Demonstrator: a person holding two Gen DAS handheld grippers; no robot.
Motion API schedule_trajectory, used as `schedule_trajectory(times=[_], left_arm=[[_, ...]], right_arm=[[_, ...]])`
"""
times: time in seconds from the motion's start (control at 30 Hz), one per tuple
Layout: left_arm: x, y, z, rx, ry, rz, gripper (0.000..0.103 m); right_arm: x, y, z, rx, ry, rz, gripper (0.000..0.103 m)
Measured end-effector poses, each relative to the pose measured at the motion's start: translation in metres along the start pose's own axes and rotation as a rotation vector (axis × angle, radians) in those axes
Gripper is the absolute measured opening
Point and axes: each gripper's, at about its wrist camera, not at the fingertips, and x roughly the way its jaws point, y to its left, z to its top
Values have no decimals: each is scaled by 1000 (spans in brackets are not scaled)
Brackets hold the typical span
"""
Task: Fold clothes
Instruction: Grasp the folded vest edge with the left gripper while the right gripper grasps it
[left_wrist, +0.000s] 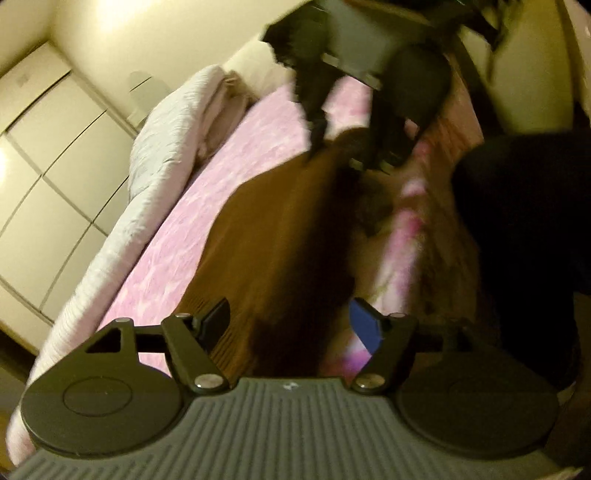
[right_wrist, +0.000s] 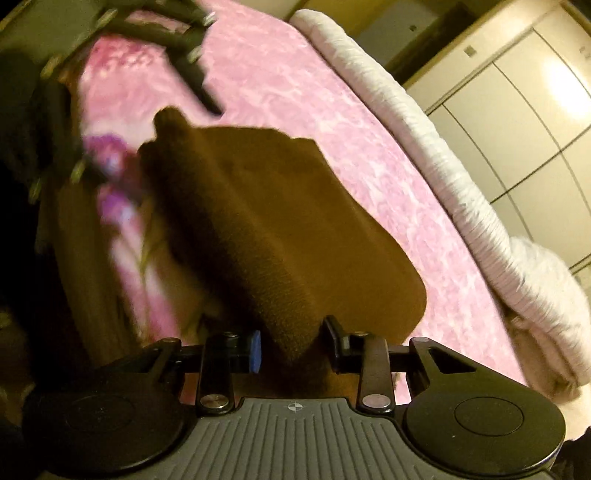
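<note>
Left claw (left_wrist: 291, 325) first: its jaws stand wide apart over the near end of the brown garment (left_wrist: 280, 229), pads clear of the cloth, nothing gripped. The garment lies stretched along the pink bed cover (left_wrist: 207, 192), running from the near edge away toward the far end, where the right claw shows, blurred, at its far tip. A white quilt (left_wrist: 155, 147) is bunched along the left side of the bed, with pale cupboard doors (left_wrist: 48, 140) beyond it.

Over to the right claw (right_wrist: 295, 345): its jaws are drawn partway in, with a folded edge of the garment (right_wrist: 280, 229) between them; the cloth lifts from the cover here. Whether the pads actually pinch it, I cannot tell. The quilt (right_wrist: 424, 122) runs along the right in this view, cupboards (right_wrist: 517, 110) behind.
</note>
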Motion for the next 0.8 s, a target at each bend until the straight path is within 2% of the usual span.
schedule_trajectory(times=[0.1, 0.2, 0.27, 0.3, 0.37, 0.47, 0.5, 0.67, 0.73, 0.8], left_arm=[[23, -12, 5, 88, 56, 45, 69], [40, -10, 6, 124, 75, 68, 68], [46, 0, 7, 93, 94, 80, 46], [49, 6, 8, 75, 102, 82, 38], [50, 19, 8, 20, 95, 56, 36], [49, 35, 10, -46, 91, 14, 33], [50, 41, 10, -81, 90, -6, 32], [52, 80, 11, -302, 80, -93, 32], [48, 88, 10, -330, 75, -98, 32], [45, 89, 9, -330, 74, -93, 33]], right_arm=[[1, -16, 6, 41, -5, 29, 33], [-6, -17, 7, 68, -13, 42, 33], [-11, -17, 8, 86, -19, 50, 33], [-12, -15, 7, 90, -23, 51, 33], [-15, -7, 4, 70, -34, 31, 37], [-17, 15, -3, 3, -57, -37, 69], [-18, 24, -6, -21, -66, -58, 72], [6, 53, -7, -169, -55, -134, 73], [21, 58, -10, -228, -43, -172, 73], [24, 51, -13, -222, -64, -189, 73]])
